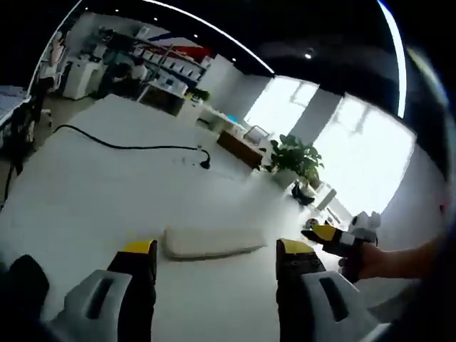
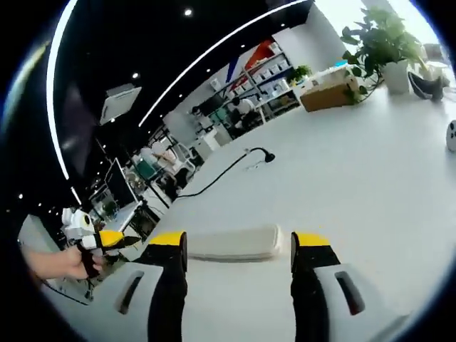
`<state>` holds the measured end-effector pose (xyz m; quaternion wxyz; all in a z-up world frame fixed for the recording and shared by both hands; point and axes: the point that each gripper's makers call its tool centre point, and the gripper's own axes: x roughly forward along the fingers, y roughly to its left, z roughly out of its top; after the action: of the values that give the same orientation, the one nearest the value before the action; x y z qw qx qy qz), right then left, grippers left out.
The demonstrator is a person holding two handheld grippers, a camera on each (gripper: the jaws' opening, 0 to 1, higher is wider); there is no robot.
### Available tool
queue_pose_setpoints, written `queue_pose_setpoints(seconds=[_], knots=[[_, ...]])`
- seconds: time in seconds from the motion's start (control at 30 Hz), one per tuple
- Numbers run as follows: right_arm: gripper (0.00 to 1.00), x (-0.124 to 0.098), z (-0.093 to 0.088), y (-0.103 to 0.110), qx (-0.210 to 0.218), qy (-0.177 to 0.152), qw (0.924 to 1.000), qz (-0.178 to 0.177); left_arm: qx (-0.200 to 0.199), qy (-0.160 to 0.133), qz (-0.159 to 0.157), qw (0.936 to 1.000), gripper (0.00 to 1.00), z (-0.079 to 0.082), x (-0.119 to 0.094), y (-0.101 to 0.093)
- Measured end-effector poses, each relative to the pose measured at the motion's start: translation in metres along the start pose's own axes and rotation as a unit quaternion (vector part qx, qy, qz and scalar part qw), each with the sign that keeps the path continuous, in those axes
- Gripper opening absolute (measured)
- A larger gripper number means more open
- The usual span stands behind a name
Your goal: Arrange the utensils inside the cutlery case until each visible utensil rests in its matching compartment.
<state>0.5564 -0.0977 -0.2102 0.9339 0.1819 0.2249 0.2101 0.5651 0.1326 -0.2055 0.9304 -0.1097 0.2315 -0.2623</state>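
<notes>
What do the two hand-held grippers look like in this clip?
The left hand-held gripper has two thick black jaws with yellow tips and pale grey housings at their bases. The right hand-held gripper looks the same: black jaws, yellow tips, grey bodies with dark slots. A bare hand grips the right one; no sleeve is visible.

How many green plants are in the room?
2. A leafy green plant in a white pot stands at the white table's far end by the window. A small green plant sits farther back near the shelves. More may be hidden.
</notes>
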Motion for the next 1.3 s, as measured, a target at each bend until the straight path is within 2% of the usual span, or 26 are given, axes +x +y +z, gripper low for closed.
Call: queue_pose_setpoints(seconds=[0.07, 0.13, 0.17, 0.2, 0.23, 0.33, 0.37, 0.43, 0.5, 0.57, 0.63, 0.7, 0.77, 0.87, 1.0, 1.1, 1.13, 1.17, 1.23, 1.3], knots=[[0.63, -0.004, 0.011, 0.009, -0.034, -0.006, 0.9994, 0.002, 0.055, 0.008, -0.004, 0.9985, 0.74, 0.004, -0.008, -0.012], [0.65, -0.007, 0.018, 0.018, -0.067, -0.003, 0.9977, 0.005, 0.107, 0.017, -0.015, 0.9939, 0.78, 0.007, -0.015, -0.022], [0.69, -0.009, 0.023, 0.024, -0.09, 0.001, 0.9959, 0.008, 0.117, 0.025, -0.011, 0.9927, 0.79, 0.007, -0.019, -0.024], [0.71, -0.011, 0.026, 0.028, -0.11, 0.001, 0.9939, 0.012, 0.143, 0.012, -0.008, 0.9896, 0.8, 0.014, -0.025, -0.028], [0.73, -0.016, 0.032, 0.037, -0.138, 0.0, 0.9902, 0.023, 0.148, 0.008, -0.007, 0.9889, 0.81, 0.016, -0.028, -0.029], [0.79, -0.026, 0.033, 0.048, -0.181, 0.017, 0.9822, 0.048, 0.129, -0.008, -0.007, 0.9916, 0.87, 0.024, -0.039, -0.033], [0.8, -0.028, 0.034, 0.051, -0.214, 0.023, 0.9751, 0.054, 0.118, -0.015, -0.009, 0.9928, 0.89, 0.027, -0.043, -0.035], [0.81, -0.034, 0.035, 0.054, -0.248, 0.032, 0.9663, 0.059, 0.115, -0.023, 0.001, 0.9931, 0.9, 0.032, -0.052, -0.032], [0.79, -0.04, 0.039, 0.059, -0.24, 0.021, 0.9684, 0.065, 0.129, -0.024, 0.015, 0.9913, 0.9, 0.035, -0.058, -0.029], [0.77, -0.049, 0.044, 0.064, -0.233, 0.008, 0.9699, 0.071, 0.145, -0.029, 0.015, 0.9889, 0.9, 0.041, -0.065, -0.032], [0.76, -0.058, 0.044, 0.069, -0.234, -0.001, 0.9693, 0.076, 0.143, -0.028, 0.013, 0.9892, 0.91, 0.047, -0.07, -0.032], [0.76, -0.065, 0.043, 0.07, -0.244, -0.01, 0.9666, 0.077, 0.14, -0.041, 0.012, 0.9892, 0.92, 0.055, -0.076, -0.035], [0.76, -0.072, 0.042, 0.069, -0.237, -0.014, 0.9682, 0.078, 0.144, -0.048, 0.013, 0.9884, 0.93, 0.06, -0.081, -0.036], [0.76, -0.086, 0.041, 0.072, -0.241, -0.024, 0.9672, 0.077, 0.142, -0.053, 0.026, 0.9881, 0.97, 0.062, -0.089, -0.037], [0.77, -0.104, 0.034, 0.074, -0.255, -0.013, 0.9648, 0.062, 0.126, -0.052, 0.024, 0.9904, 0.99, 0.058, -0.105, -0.043], [0.74, -0.125, 0.037, 0.087, -0.271, -0.033, 0.9591, 0.075, 0.113, -0.062, 0.041, 0.9909, 0.99, 0.057, -0.125, -0.042], [0.72, -0.13, 0.038, 0.09, -0.281, -0.037, 0.9562, 0.074, 0.094, -0.065, 0.045, 0.9924, 0.99, 0.056, -0.131, -0.042], [0.7, -0.137, 0.041, 0.092, -0.298, -0.046, 0.9509, 0.07, 0.093, -0.068, 0.041, 0.9925, 0.99, 0.057, -0.137, -0.043], [0.69, -0.146, 0.045, 0.096, -0.298, -0.059, 0.9504, 0.068, 0.094, -0.068, 0.044, 0.9923, 1.0, 0.055, -0.154, -0.045], [0.7, -0.156, 0.046, 0.094, -0.284, -0.065, 0.9548, 0.059, 0.102, -0.066, 0.054, 0.9912, 1.0, 0.053, -0.163, -0.044]])
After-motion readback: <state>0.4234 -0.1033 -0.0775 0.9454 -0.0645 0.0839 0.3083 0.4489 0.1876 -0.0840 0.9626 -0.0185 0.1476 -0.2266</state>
